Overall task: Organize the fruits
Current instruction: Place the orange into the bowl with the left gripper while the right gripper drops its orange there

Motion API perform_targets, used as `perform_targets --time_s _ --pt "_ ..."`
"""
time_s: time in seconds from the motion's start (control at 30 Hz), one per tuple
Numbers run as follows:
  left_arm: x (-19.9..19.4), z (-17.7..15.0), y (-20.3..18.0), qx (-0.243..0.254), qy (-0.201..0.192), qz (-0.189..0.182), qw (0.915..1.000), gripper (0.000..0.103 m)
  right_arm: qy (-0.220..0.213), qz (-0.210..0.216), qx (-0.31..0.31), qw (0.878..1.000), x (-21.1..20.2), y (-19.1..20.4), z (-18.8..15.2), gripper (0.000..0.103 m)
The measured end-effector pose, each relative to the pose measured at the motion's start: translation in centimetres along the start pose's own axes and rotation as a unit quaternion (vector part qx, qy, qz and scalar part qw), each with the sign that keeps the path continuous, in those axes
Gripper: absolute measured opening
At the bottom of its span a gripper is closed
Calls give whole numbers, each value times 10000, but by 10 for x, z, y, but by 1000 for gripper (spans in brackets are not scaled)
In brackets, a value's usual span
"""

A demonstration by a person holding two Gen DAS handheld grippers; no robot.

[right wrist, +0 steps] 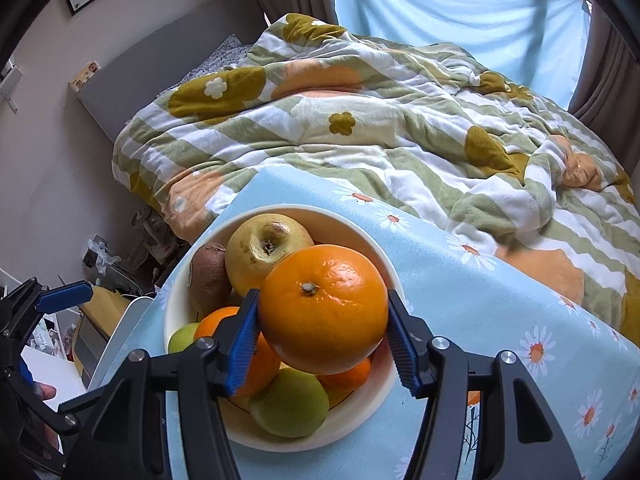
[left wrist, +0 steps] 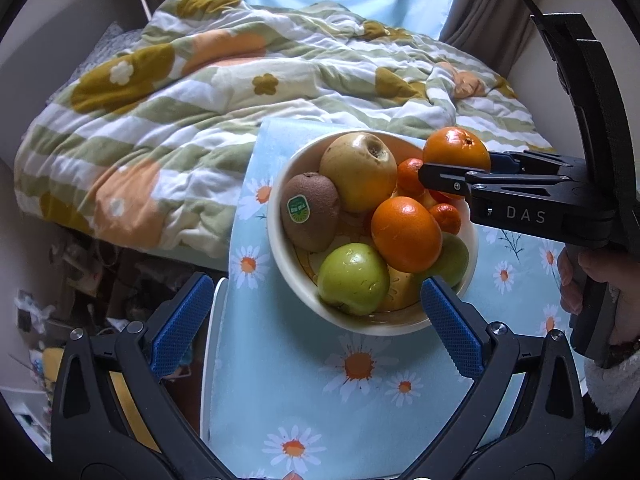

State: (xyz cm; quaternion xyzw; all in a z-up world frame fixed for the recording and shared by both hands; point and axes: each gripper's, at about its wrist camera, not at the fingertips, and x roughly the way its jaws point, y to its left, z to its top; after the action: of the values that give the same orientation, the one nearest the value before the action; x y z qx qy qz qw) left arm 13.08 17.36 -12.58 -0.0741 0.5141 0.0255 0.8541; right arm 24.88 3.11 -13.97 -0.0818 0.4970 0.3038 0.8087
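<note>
holding an orange (right wrist: 323, 309) between its two blue pads, the right gripper (right wrist: 322, 338) hangs just above the white bowl (right wrist: 384, 404), over the bowl's far right part as the left wrist view shows it. its jaws stand at a middling width, one pad pressed on each side of the fruit, stem end up toward the camera. the bowl sits on the flowered cloth of the tabletop (right wrist: 500, 304), and directly under the held orange lie a second orange (left wrist: 406, 234), small tangerines (left wrist: 445, 218), two green apples (left wrist: 354, 279), a yellow apple (left wrist: 358, 172) and a kiwi (left wrist: 310, 212). judging from that, the coming move turns on the short drop between the orange and the heap below: whether it is on its way in or out i cannot tell. the left gripper (left wrist: 316, 318) is wide open and holds nothing, its pads standing at the near rim of the bowl, one on either side of the nearer green apple, so it is the closer one to the fruit on that side.
</note>
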Motion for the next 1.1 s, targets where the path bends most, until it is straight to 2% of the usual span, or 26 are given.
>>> perform_targets --time_s 0.23,0.3,0.37,0.43,0.6,0.77,1.1 --pt "5 -9 -1 3 84 -22 10000 103 46 14 -2 10000 6 4 -3 55" --pt "5 -10 -1 0 94 -33 10000 103 -21 2 2 10000 5 5 -4 58" --pt "4 -11 -2 13 100 -38 9999 103 -188 -17 -7 9998 -2 7 -4 89" --pt "2 -13 -3 26 60 -24 10000 103 -349 -20 11 9994 -9 7 -4 96" --pt "-4 -18 -9 130 19 -55 9999 103 -341 45 42 9994 -14 11 -12 96" --pt "-14 -19 -12 252 -58 -111 9996 103 -480 -61 94 9988 -29 16 -21 96" --pt "-49 -9 -28 840 -422 -186 9954 103 -883 -510 608 9929 -100 21 -39 96"
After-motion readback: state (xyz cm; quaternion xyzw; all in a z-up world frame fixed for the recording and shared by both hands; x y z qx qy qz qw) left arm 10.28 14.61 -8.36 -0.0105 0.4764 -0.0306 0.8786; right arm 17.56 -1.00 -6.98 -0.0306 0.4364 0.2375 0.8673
